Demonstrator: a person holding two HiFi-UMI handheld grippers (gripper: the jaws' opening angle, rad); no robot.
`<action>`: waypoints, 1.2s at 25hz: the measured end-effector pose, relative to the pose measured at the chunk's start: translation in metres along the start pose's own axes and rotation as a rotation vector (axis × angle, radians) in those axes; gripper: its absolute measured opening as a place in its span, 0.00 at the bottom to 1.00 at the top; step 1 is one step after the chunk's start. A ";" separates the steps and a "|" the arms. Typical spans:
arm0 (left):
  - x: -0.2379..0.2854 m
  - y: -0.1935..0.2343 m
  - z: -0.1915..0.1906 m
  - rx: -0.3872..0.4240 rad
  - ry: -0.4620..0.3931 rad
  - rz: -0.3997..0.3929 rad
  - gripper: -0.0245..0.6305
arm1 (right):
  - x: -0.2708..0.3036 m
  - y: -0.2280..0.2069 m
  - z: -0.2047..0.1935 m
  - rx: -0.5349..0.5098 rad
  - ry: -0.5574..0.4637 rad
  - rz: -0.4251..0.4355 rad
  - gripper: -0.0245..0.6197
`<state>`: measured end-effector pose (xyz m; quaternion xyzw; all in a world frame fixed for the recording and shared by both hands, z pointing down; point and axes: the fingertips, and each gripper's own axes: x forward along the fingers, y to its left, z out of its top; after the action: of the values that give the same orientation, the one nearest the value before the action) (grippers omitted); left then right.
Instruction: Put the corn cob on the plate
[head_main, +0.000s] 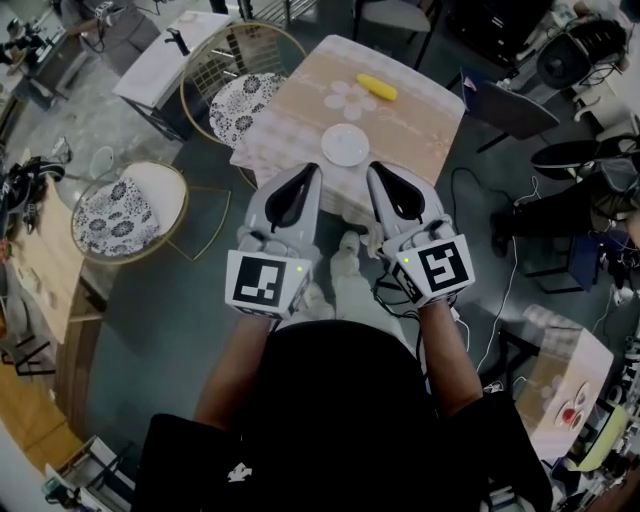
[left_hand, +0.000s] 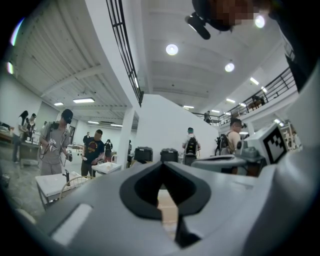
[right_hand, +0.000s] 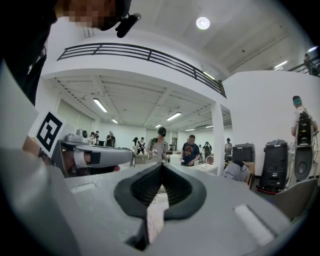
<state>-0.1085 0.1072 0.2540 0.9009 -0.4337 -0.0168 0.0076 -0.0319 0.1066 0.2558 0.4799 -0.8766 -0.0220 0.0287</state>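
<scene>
Corn cob (head_main: 377, 87) is lying on tabletop (head_main: 425, 120), at one o'clock from plate (head_main: 345, 144). Left gripper (head_main: 311, 170) and right gripper (head_main: 375, 172) are hovering at six o'clock from the plate, both closed tight and holding nothing.

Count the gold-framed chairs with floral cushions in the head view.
2. The first chair stands at the left edge of the table. The second chair sits further left and nearer the person, apart from the table. Others may lie out of frame.
</scene>
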 end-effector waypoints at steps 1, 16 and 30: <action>0.001 0.003 0.000 0.010 -0.004 -0.002 0.05 | 0.003 0.000 0.000 0.000 -0.003 0.001 0.04; 0.050 0.035 -0.009 0.022 0.019 0.022 0.05 | 0.051 -0.035 0.000 -0.003 -0.021 0.021 0.04; 0.127 0.063 -0.016 0.005 0.026 0.026 0.05 | 0.104 -0.098 -0.012 0.015 -0.001 0.027 0.04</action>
<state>-0.0776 -0.0313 0.2687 0.8954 -0.4451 -0.0039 0.0112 -0.0043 -0.0340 0.2641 0.4682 -0.8831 -0.0153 0.0251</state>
